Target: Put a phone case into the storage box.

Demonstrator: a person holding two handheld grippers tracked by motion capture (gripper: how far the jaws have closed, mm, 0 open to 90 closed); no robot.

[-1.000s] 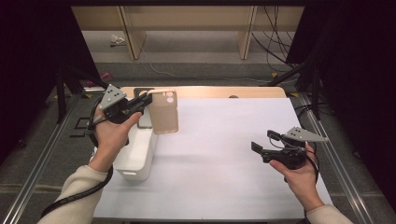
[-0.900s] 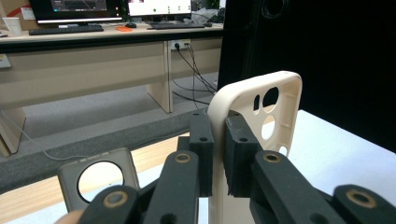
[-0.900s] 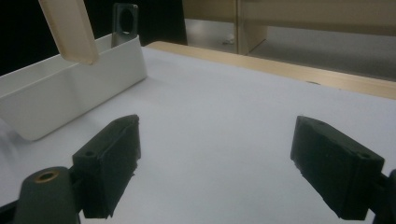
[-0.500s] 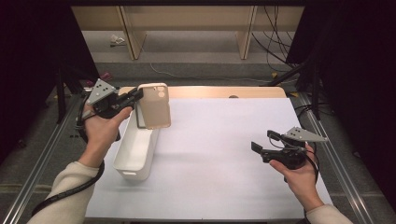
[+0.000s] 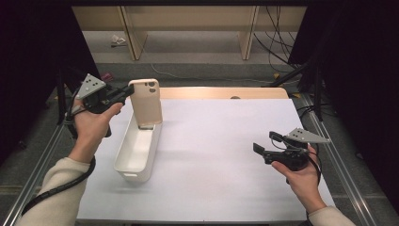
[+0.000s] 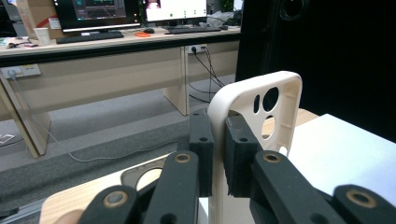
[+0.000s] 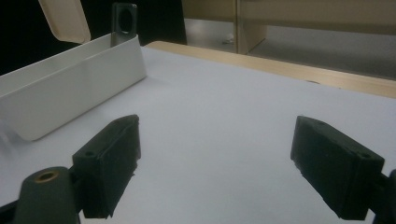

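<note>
The left tongs [image 5: 126,90] are clamped on the edge of a cream phone case [image 5: 146,102], one pad on either side of its rim, near the end with the camera cut-outs. The case stands upright in the air, its lower end just over the far end of the white tray [image 5: 123,155] — whether it touches the tray I cannot tell. In the left gripper view the case [image 6: 252,107] rises between the two pads, with the holes toward its top.

The white tray lies lengthwise near the left edge of the worktop [image 5: 221,160]; its near end sits well back from the front edge, and its left wall runs close to the side. A small dark piece stands inside its far end, seen in the right gripper view [image 7: 124,19].

The right tongs [image 5: 263,150] hang with jaws wide apart, nothing between them, above the right part of the worktop and well apart from the tray. Between tray and right tongs the white surface lies bare — broad room across the middle and toward the far wooden strip.

Counted: one phone case, one tray, two tongs, two hands.
</note>
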